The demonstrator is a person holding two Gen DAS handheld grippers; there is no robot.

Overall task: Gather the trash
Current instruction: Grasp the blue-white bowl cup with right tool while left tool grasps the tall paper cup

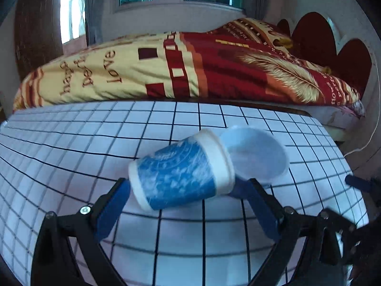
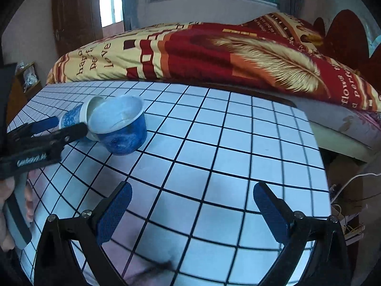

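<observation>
In front of you is a worktop (image 2: 238, 143) covered in a white sheet ruled with a black grid of squares. Two blue-and-white paper cups rest on it, touching each other. One cup (image 1: 181, 174) lies on its side, its mouth toward the other. The second cup (image 2: 121, 126) sits tilted, its open mouth facing up and toward you. Beyond the worktop's far edge stands a bed (image 2: 214, 54) with a red and yellow quilt.
</observation>
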